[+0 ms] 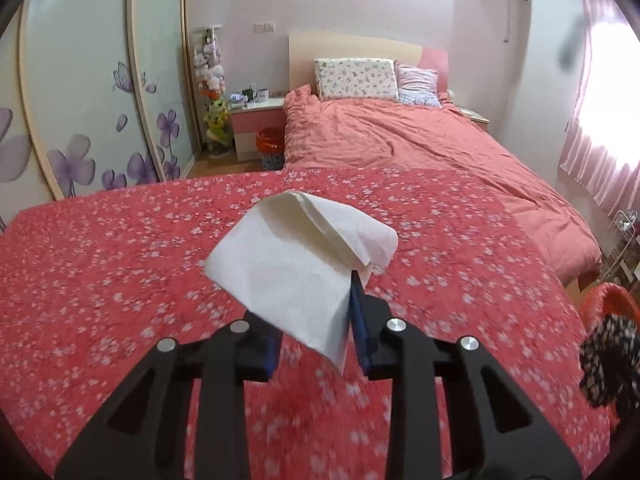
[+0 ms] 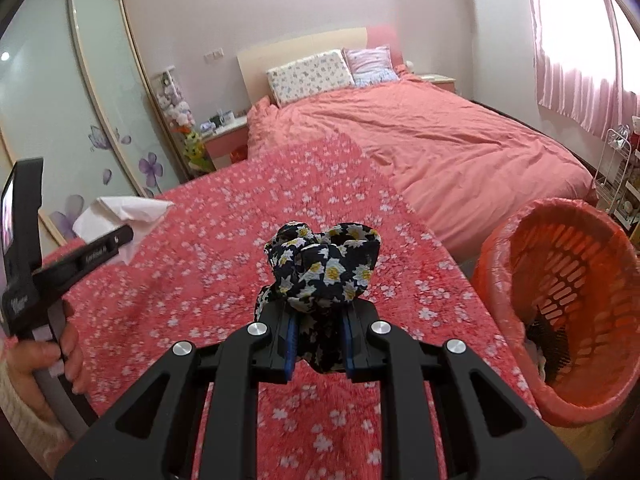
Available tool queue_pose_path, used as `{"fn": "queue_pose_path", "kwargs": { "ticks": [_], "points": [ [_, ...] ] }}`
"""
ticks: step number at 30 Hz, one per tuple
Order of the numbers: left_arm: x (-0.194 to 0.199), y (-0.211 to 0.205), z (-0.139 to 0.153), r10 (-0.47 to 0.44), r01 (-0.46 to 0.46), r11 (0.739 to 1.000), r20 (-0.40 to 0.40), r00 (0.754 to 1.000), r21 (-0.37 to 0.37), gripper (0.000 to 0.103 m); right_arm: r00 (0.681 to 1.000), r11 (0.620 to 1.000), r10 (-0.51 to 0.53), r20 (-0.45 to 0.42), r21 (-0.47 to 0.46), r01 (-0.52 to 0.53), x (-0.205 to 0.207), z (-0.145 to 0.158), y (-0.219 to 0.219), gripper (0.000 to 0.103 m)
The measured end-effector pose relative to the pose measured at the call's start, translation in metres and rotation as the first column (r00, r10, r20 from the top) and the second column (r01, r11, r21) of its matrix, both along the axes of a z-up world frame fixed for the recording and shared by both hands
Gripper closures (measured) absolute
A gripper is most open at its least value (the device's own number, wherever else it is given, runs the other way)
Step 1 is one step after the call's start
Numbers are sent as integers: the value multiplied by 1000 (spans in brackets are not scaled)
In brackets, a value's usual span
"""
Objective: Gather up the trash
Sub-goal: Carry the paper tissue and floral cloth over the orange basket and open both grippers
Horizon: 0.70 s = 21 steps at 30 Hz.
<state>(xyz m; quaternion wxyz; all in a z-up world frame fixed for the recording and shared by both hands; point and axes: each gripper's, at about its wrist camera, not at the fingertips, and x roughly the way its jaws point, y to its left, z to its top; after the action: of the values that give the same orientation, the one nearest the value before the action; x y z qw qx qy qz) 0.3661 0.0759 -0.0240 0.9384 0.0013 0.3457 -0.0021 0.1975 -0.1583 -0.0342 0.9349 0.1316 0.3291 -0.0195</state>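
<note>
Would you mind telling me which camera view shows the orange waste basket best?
The right wrist view shows the orange waste basket best: its lined rim, slotted wall and something dark at the bottom are all visible beside the floral bedspread. The left wrist view catches only a blurred piece of its rim at the right edge, partly behind the dark floral cloth.

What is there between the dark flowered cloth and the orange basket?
Only bare red bedspread, seen in the right wrist view, between cloth and basket.

- Left hand-held gripper: black linkage arms, silver round pivot screws, blue pads.
- Right hand-held gripper: identical build.
- Sleeve: cream knit.
</note>
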Motion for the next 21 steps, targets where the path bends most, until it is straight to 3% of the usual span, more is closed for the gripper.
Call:
{"fn": "queue_pose_path", "kwargs": {
  "ticks": [6,10,21],
  "points": [
    [-48,-17,21,-27,26,999,30,999,20,74,998,999,-14,67,-33,16,-28,22,-2,86],
    [-74,-30,34,-68,68,998,34,997,-9,74,994,998,-33,107,-48,38,-49,35,-11,86],
    [-120,-76,50,-177,179,983,49,983,-35,74,981,991,-110,162,-54,120,-91,51,-46,86]
  ]
}}
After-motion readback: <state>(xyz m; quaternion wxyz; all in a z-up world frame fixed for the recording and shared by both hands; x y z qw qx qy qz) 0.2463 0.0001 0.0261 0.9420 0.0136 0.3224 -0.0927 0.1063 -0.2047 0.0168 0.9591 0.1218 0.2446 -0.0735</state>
